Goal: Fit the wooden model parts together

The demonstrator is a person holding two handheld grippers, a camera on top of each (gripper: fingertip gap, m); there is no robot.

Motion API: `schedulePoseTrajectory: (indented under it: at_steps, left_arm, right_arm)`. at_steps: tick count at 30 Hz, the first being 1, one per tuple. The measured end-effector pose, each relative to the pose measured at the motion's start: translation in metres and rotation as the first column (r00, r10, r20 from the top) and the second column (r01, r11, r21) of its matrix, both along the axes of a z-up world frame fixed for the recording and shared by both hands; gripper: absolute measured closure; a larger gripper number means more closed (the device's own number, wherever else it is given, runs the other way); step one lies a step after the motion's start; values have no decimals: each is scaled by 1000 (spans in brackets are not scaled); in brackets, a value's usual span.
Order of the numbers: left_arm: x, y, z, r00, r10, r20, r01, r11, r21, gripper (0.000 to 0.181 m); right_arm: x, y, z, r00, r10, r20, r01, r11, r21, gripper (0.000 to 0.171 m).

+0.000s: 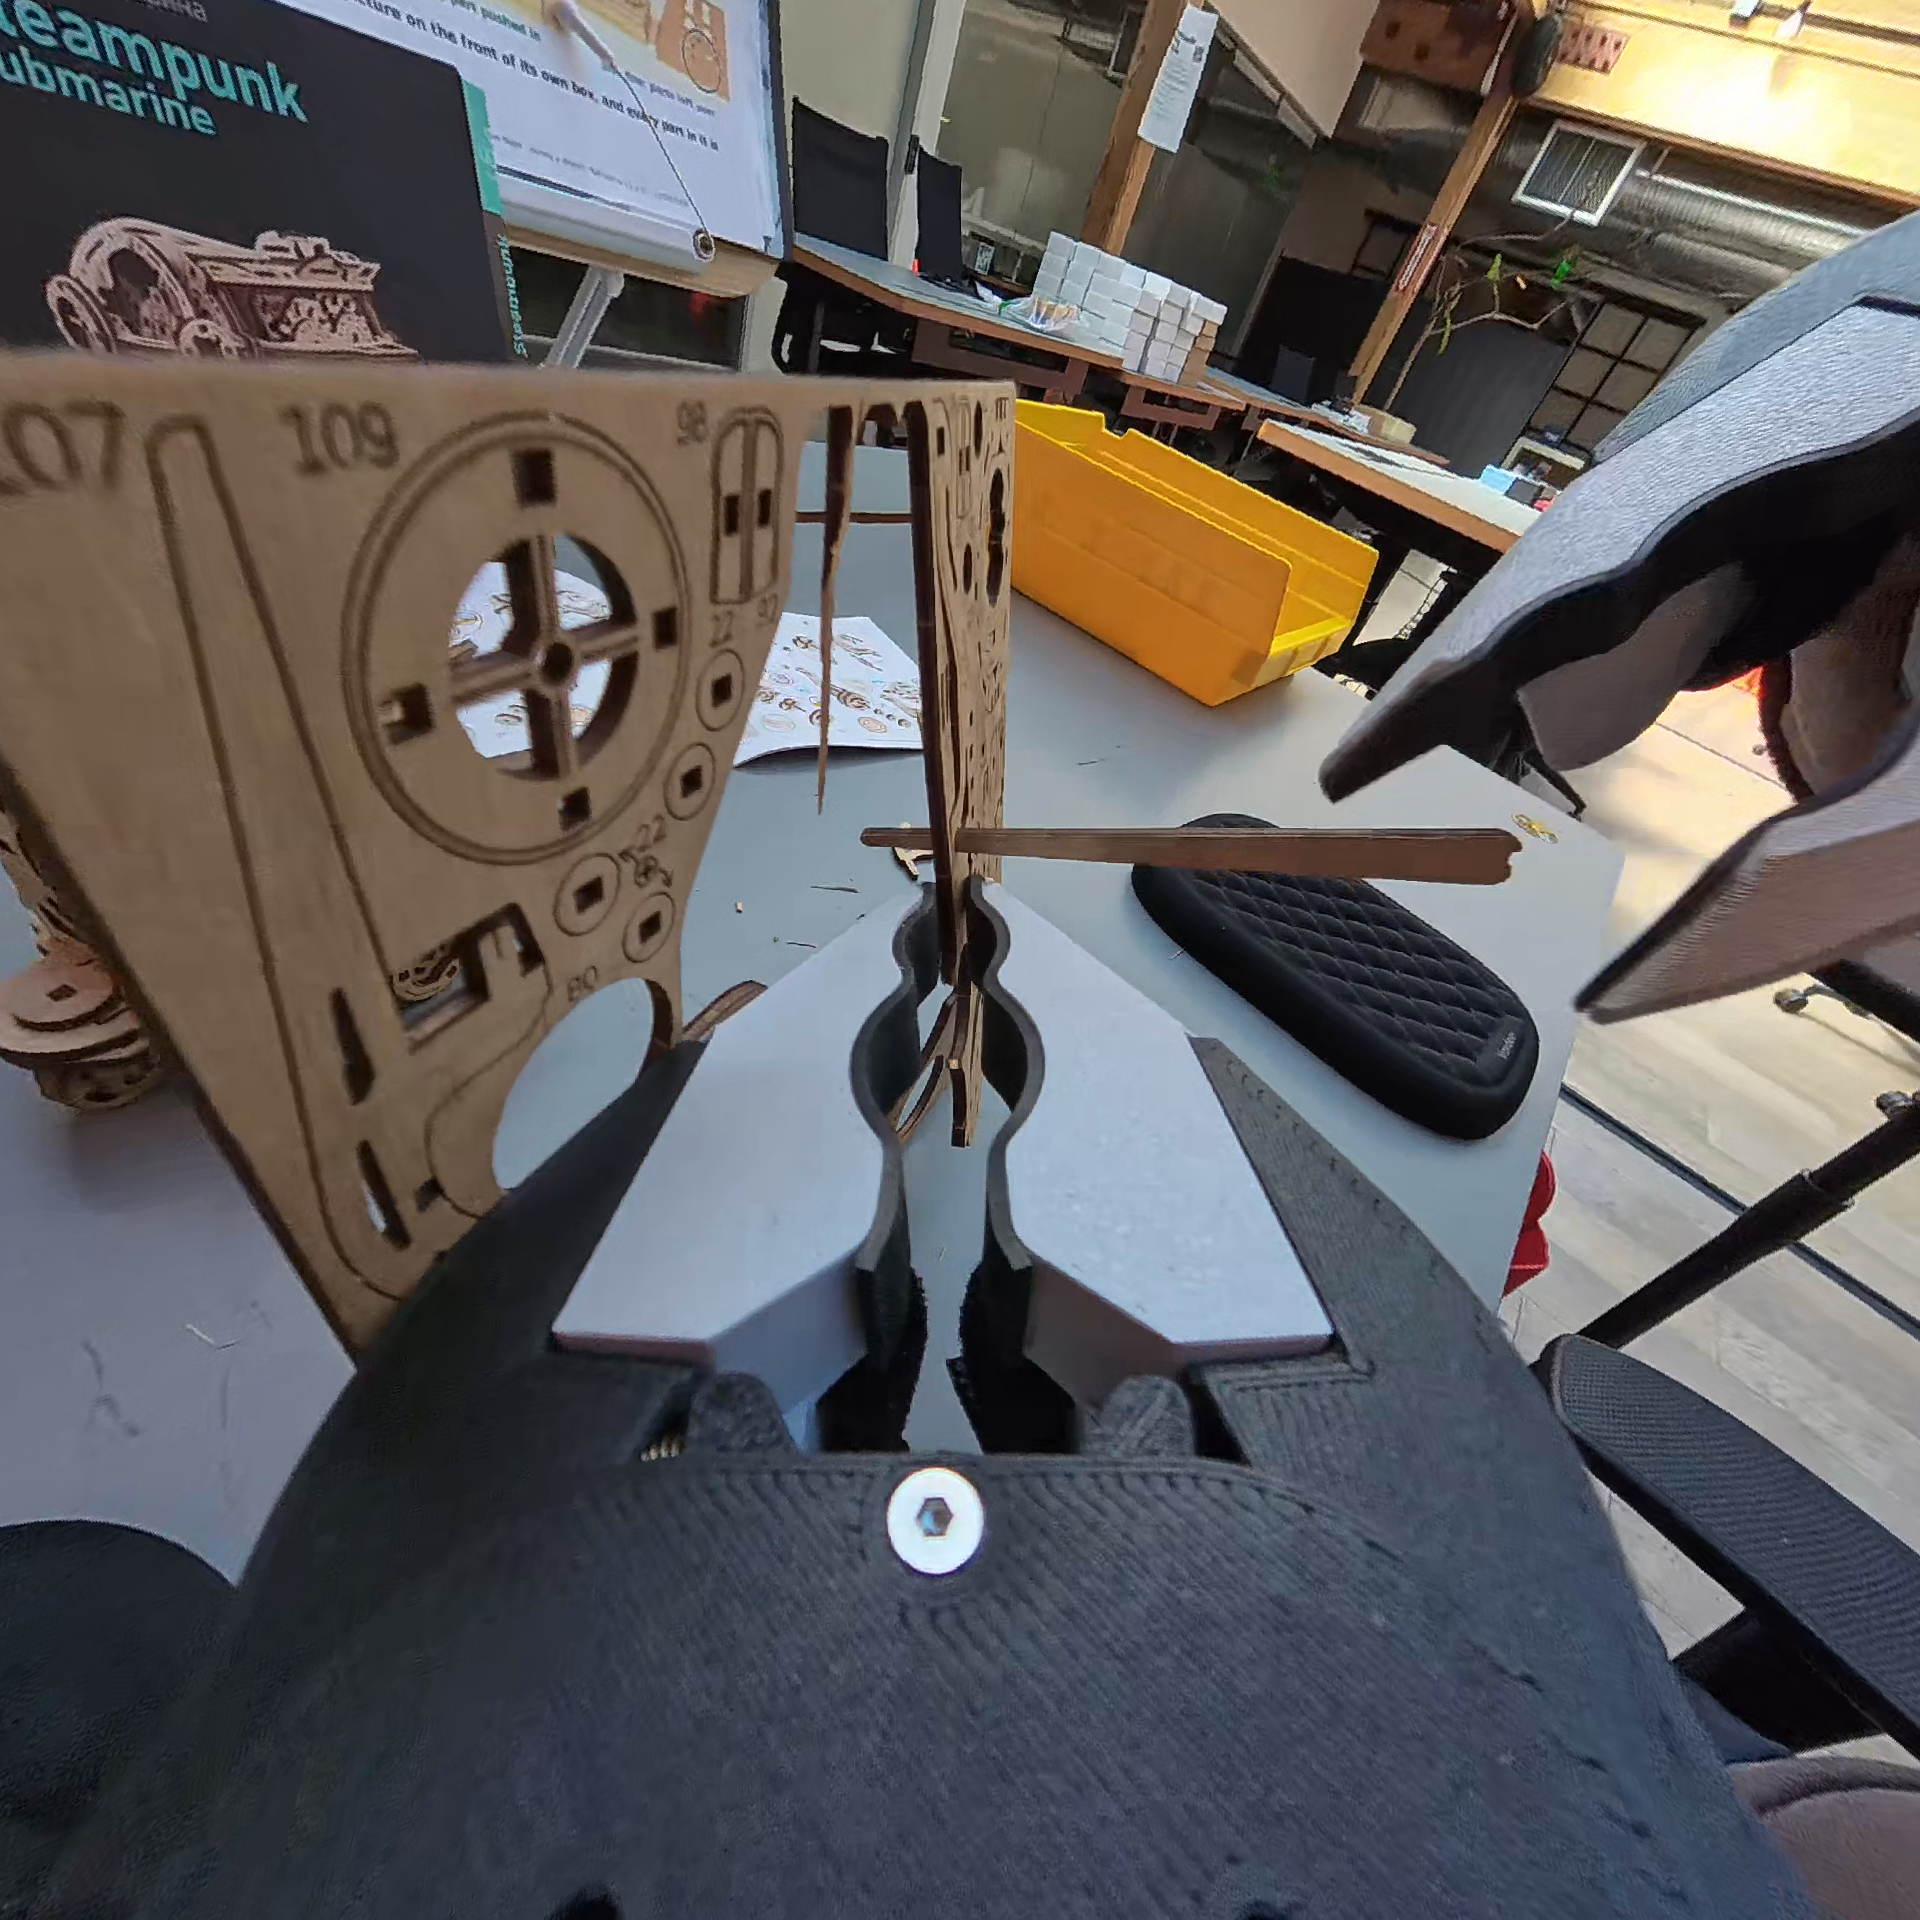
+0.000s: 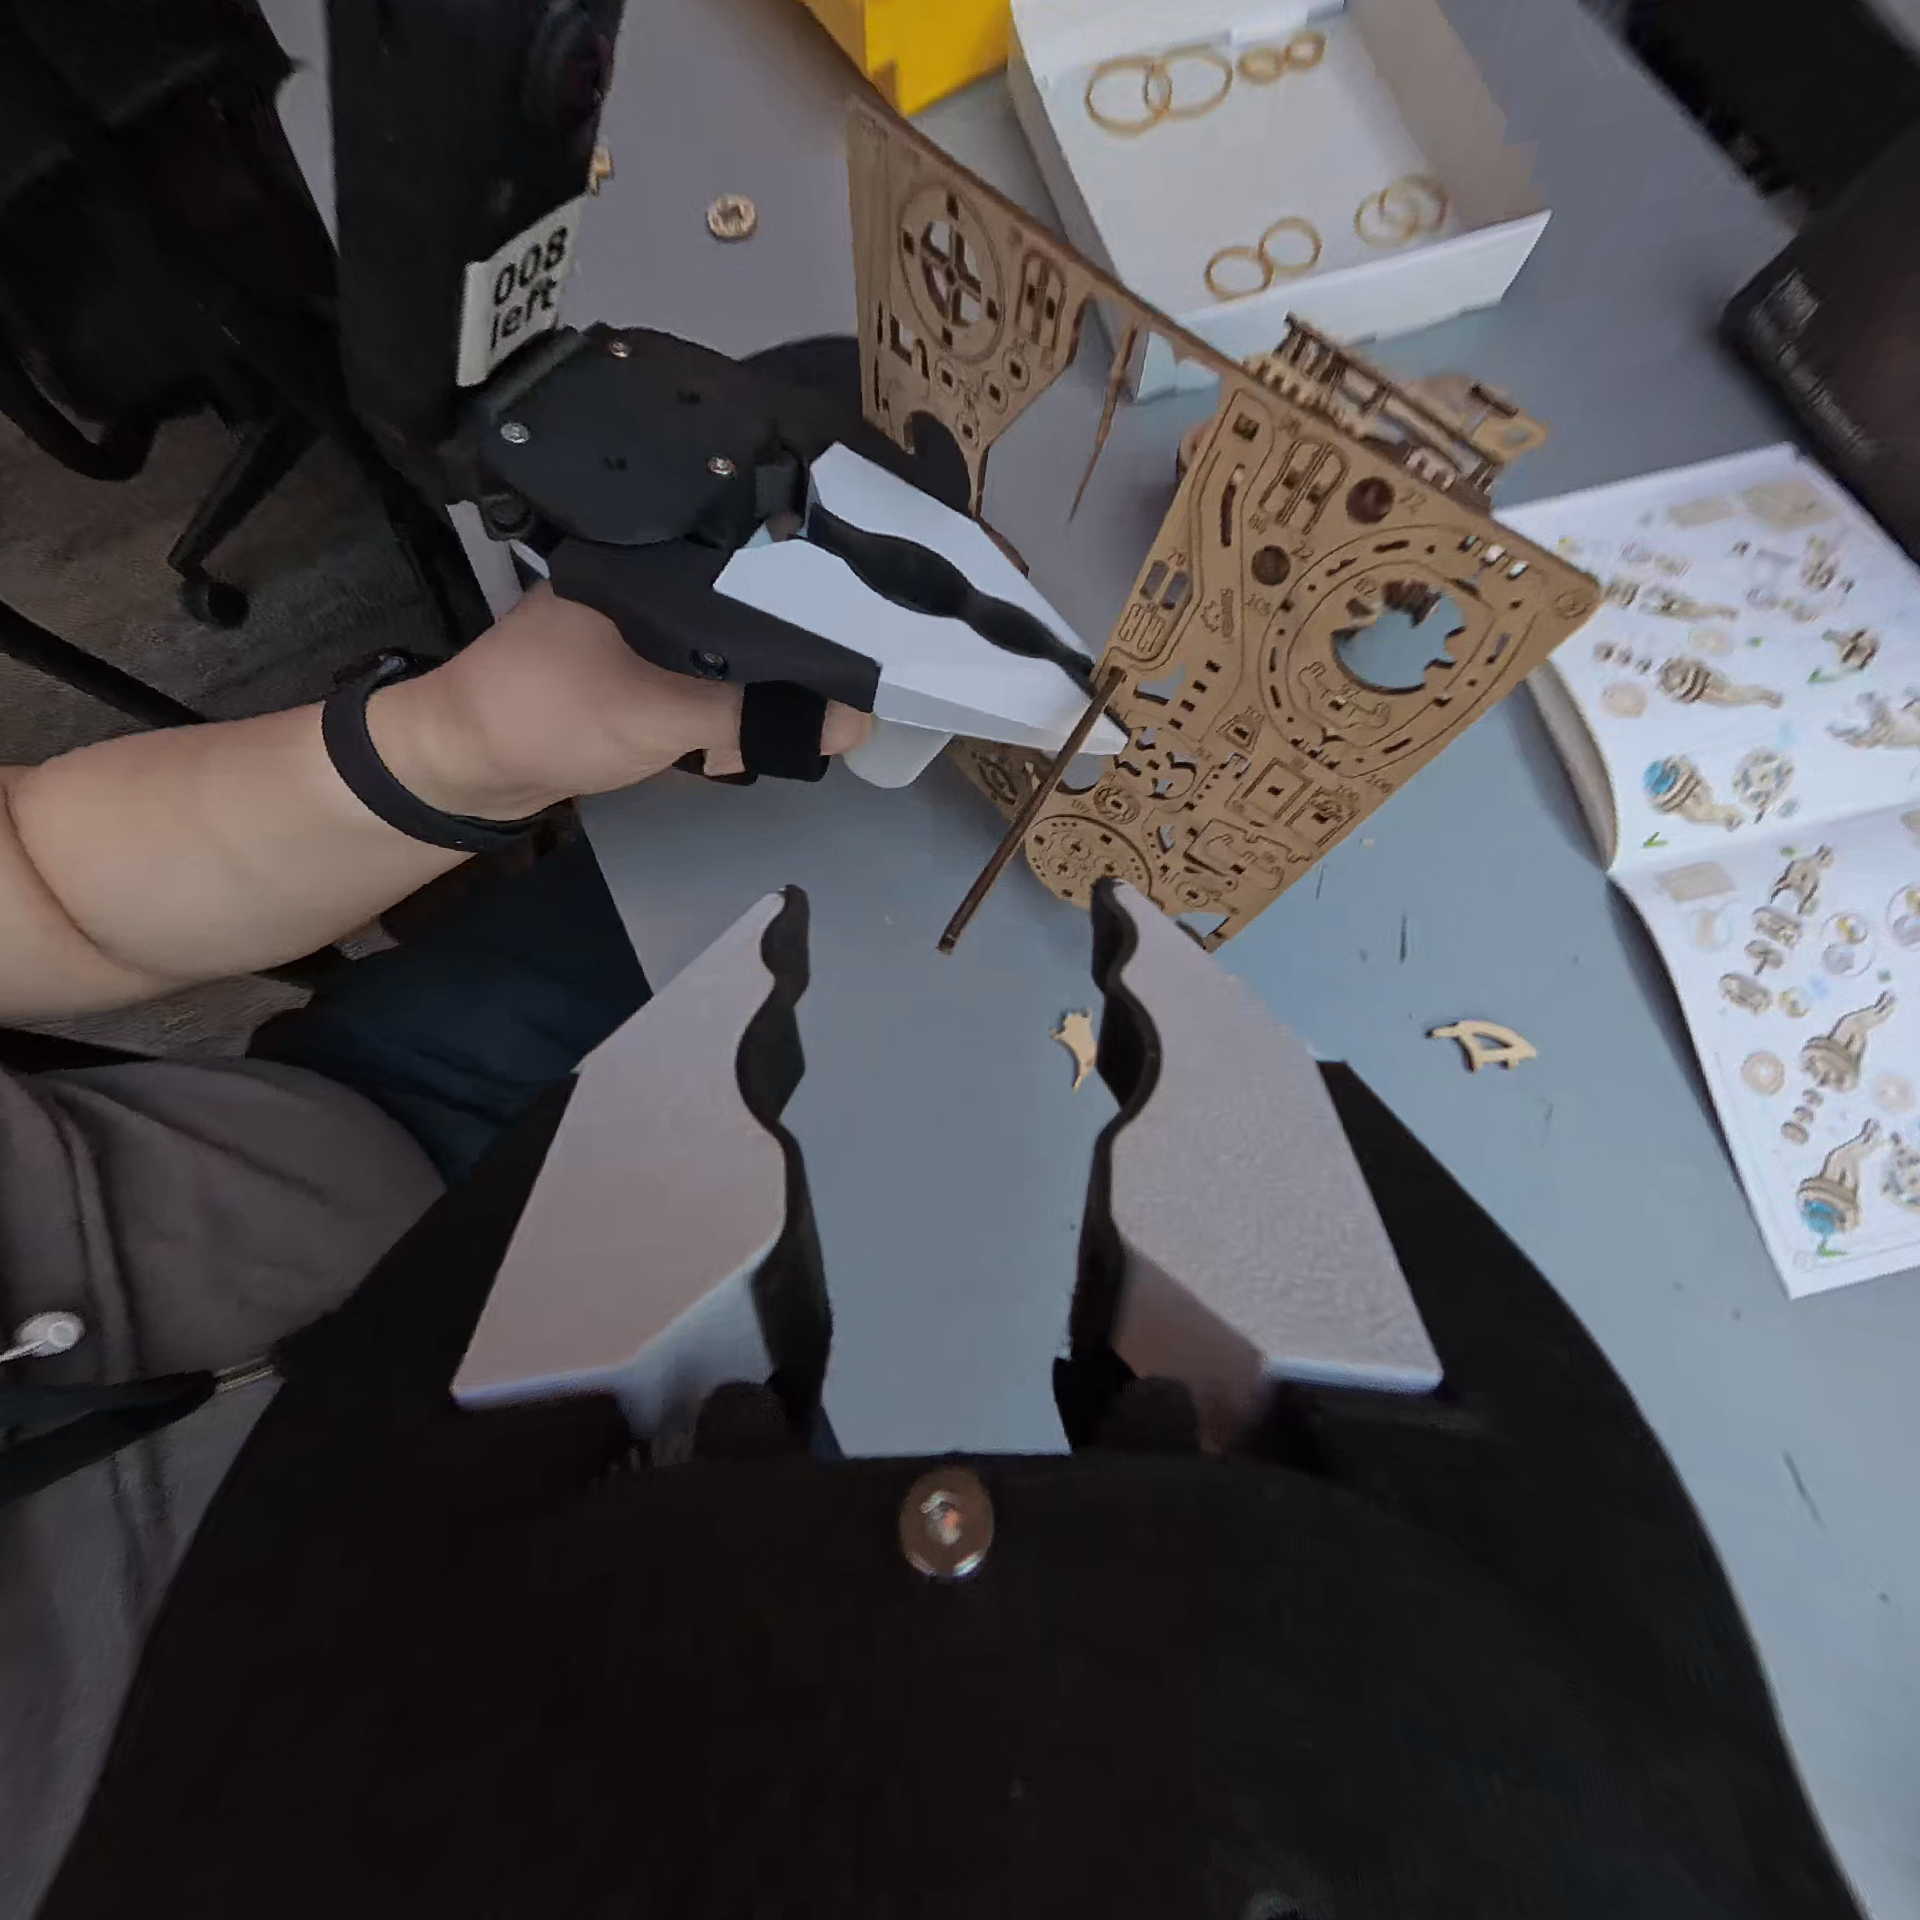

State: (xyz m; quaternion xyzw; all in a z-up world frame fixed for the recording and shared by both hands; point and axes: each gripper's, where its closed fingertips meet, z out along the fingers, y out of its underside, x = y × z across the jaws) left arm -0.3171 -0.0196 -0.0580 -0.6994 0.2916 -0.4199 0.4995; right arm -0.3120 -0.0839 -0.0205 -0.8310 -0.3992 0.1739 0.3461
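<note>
Yellow bin (image 1: 1195,561) rear on grey table (image 1: 1101,748); black padded wrist rest (image 1: 1340,977) nearer.

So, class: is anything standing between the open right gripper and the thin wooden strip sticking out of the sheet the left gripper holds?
Nothing visible does. The right gripper is open, and the free end of the wooden strip points into the gap between its fingertips with only bare table beneath. The left gripper clamps the wooden sheet at the strip's far end.

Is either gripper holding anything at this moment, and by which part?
The left gripper is shut on the wooden parts sheet, gripping its near edge. The right gripper is open and empty, just short of a thin strip sticking out from that sheet.
</note>
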Motion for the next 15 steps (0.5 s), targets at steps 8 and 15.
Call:
schedulePoseTrajectory:
  at_steps: [8, 15]
  left_arm:
    - [-5, 8, 0, 999, 31, 21, -30, 998, -57, 180]
    - [-7, 8, 0, 999, 43, 21, -41, 997, -63, 180]
  right_arm:
    - [-6, 16, 16, 900, 13, -436, 149, 931, 334, 124]
    - [-3, 39, 7, 883, -120, -454, 277, 913, 298, 149]
